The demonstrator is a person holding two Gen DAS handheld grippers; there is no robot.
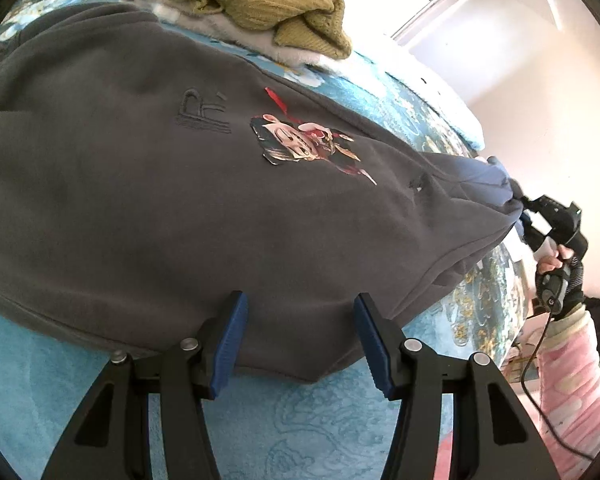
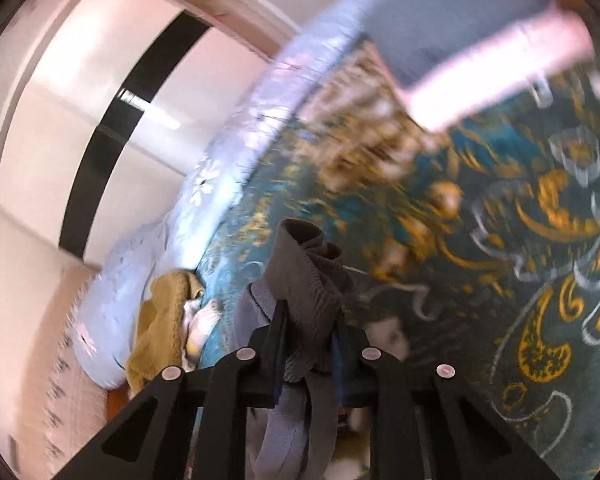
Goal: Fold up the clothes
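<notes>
A dark grey sweatshirt [image 1: 148,184] with a cartoon print lies spread on the blue patterned bedspread [image 1: 300,420]. My left gripper [image 1: 300,328] is open, its blue pads [image 1: 230,344] over the garment's near hem, holding nothing. My right gripper [image 2: 308,320] is shut on the sweatshirt's ribbed grey cuff [image 2: 300,264] and holds it above the bed. In the left wrist view the right gripper [image 1: 520,210] pulls the sleeve end [image 1: 484,184] to the right, off the bed edge.
A folded olive knit sweater [image 1: 260,4] lies on a white fluffy garment [image 1: 236,28] at the bed's far side; it also shows in the right wrist view [image 2: 160,320]. A light blue quilt [image 2: 228,152] runs along the wall. A pale wardrobe [image 1: 500,40] stands behind.
</notes>
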